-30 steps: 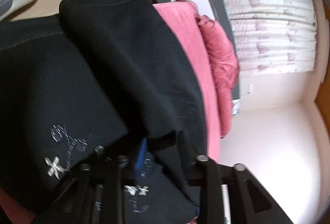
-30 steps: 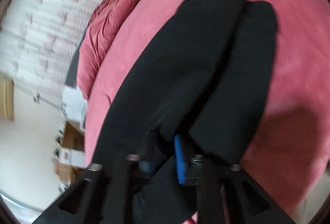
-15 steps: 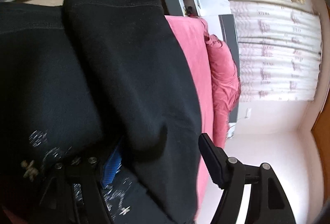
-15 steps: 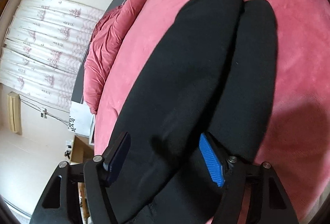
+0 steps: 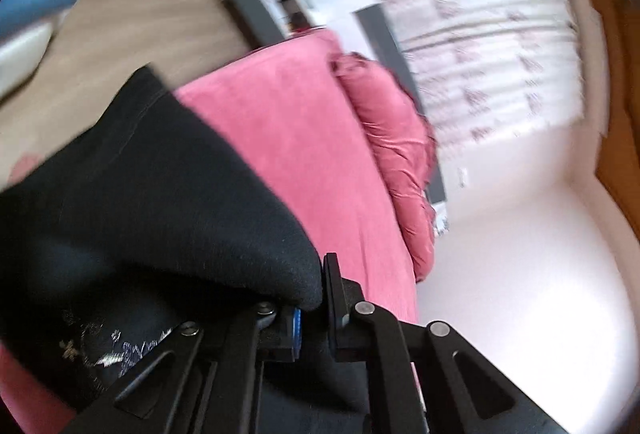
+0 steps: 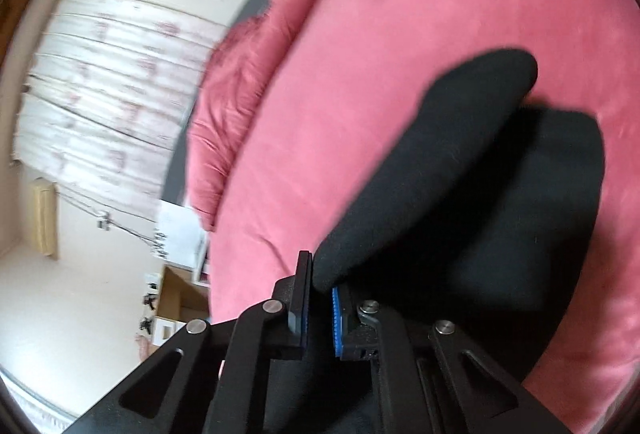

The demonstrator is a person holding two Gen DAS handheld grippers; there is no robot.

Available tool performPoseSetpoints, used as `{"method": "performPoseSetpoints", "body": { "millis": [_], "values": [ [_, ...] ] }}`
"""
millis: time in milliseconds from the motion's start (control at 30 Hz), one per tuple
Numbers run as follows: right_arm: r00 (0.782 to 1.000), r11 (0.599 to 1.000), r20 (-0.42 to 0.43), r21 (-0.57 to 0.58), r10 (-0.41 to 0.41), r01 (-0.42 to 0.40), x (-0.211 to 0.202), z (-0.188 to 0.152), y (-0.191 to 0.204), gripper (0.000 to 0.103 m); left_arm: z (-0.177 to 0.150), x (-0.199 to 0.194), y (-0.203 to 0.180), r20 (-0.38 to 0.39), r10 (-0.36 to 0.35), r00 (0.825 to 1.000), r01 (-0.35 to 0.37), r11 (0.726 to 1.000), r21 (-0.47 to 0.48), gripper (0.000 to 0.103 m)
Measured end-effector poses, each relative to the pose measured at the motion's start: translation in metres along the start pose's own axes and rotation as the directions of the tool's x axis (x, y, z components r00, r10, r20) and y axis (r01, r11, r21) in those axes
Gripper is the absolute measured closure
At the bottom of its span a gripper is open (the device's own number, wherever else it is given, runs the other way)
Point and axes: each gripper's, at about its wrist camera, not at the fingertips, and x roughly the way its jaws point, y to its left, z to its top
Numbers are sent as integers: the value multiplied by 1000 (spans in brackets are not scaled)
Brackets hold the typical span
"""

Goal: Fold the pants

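Left wrist: your left gripper (image 5: pixel 312 308) and right gripper (image 6: pixel 320 304), open a moment ago, now clench the black pants (image 5: pixel 160 202), fabric bunched between both jaws, fold lifting off the pink bed cover (image 5: pixel 304 138).

The black pants (image 5: pixel 152 202) are soft, thick fabric with a pale silvery print near 8 o'clock in the left wrist view. They lie on the pink bed (image 5: pixel 304 154), a rounded fold of cloth bunched up at 6 o'clock. In the right wrist view the pants (image 6: pixel 472 186) stretch toward 2 o'clock, two leg ends side by side.
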Motion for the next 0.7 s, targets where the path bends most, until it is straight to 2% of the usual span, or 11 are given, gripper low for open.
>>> {"method": "performPoseSetpoints", "body": {
  "millis": [67, 133, 233, 367, 433, 500, 567, 600, 633, 667, 700],
  "values": [
    [1000, 1000, -4, -5, -12, 12, -8, -4, -4, 95, -4, -11, -3, 0, -9, 1000, 9, 1000, 19, 95],
    [998, 999, -31, 7, -48, 48, -10, -12, -20, 95, -11, -15, 3, -8, 13, 1000, -13, 1000, 10, 95],
    [992, 991, -62, 66, -108, 112, -9, -27, -54, 95, -26, -19, 32, -36, 74, 997, -75, 997, -32, 95],
    [983, 976, -80, 126, -166, 175, -5, -43, -92, 95, -60, -34, 83, -87, 169, 982, -179, 977, -117, 95],
    [986, 976, -71, 143, -153, 162, 0, -46, -101, 95, -75, -42, 94, -85, 214, 973, -222, 969, -106, 95],
    [985, 979, -69, 114, -161, 168, 2, -45, -95, 94, -83, -44, 99, -89, 235, 968, -242, 967, -75, 95],
    [981, 980, -82, 80, -176, 182, 6, -42, -87, 90, -82, -41, 92, -69, 215, 974, -218, 975, -37, 94],
    [980, 982, -99, 58, -175, 182, 9, -41, -82, 89, -78, -36, 86, -57, 210, 976, -211, 977, -15, 90],
    [980, 983, -105, 50, -172, 178, 12, -42, -79, 81, -75, -34, 81, -41, 218, 975, -217, 976, 17, 86],
    [981, 985, -105, 38, -163, 168, 14, -42, -76, 71, -73, -33, 78, -31, 226, 974, -225, 974, 29, 74],
    [982, 987, -103, 28, -157, 161, 18, -42, -72, 65, -71, -30, 75, -12, 233, 972, -233, 972, 35, 71]
  ]
}}
